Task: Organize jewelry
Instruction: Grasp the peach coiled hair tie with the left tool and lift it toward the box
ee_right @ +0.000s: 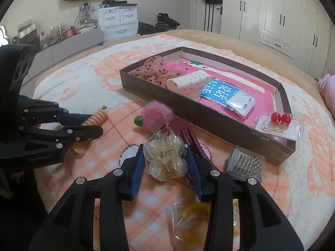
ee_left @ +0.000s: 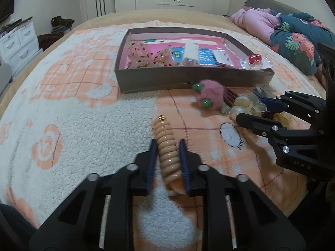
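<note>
A peach coiled hair tie (ee_left: 166,133) lies on the orange-and-white blanket, and my left gripper (ee_left: 167,142) is shut on it, both blue pads against its coils. From the right wrist view, the same left gripper (ee_right: 95,123) holds the coil (ee_right: 98,117) at the left. My right gripper (ee_right: 165,152) is shut on a clear plastic claw clip (ee_right: 165,161), one pad on each side. A shallow brown box (ee_right: 188,113) with a pink floor lies beyond, holding a white clip (ee_right: 188,82), a spotted bow and bagged red bead earrings (ee_right: 280,117).
A pink pompom (ee_right: 157,115) with green beads lies in front of the box (ee_left: 188,77). A maroon comb (ee_right: 182,125) sits under the claw clip. A clear case of studs (ee_right: 247,163) is to the right, a bagged yellow piece (ee_right: 194,211) nearer me. Pink and floral bedding (ee_left: 293,39) lies at the far right.
</note>
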{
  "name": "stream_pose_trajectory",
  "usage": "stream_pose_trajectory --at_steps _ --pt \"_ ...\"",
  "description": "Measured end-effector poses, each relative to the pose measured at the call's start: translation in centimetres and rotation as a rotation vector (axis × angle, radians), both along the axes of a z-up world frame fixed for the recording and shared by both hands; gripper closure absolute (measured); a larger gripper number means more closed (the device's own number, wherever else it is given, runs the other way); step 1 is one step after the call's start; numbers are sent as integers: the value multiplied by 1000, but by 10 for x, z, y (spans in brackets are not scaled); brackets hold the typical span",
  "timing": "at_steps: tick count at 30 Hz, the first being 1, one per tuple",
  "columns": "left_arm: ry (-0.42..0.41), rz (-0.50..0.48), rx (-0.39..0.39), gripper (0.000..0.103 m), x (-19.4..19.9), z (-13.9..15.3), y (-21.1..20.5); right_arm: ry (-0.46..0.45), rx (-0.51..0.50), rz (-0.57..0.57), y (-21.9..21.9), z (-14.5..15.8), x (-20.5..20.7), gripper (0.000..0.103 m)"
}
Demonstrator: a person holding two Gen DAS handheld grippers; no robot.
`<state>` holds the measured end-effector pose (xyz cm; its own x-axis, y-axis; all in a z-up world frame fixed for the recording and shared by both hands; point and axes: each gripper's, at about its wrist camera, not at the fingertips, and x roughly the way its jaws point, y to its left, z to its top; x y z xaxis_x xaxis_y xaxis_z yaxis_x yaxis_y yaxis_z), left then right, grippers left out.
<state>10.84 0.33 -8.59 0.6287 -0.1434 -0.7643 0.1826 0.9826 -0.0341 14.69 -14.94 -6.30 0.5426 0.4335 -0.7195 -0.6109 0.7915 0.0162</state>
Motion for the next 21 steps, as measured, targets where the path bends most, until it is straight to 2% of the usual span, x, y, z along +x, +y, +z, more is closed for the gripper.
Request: stream_pose_trajectory --at_steps 10,21 --pt "-48 -29 -18 92 -5 11 -8 -8 93 -58 -22 17 -4 65" --pt "-76 -45 -43 92 -5 27 -23 -35 135 -120 -49 34 -6 65"
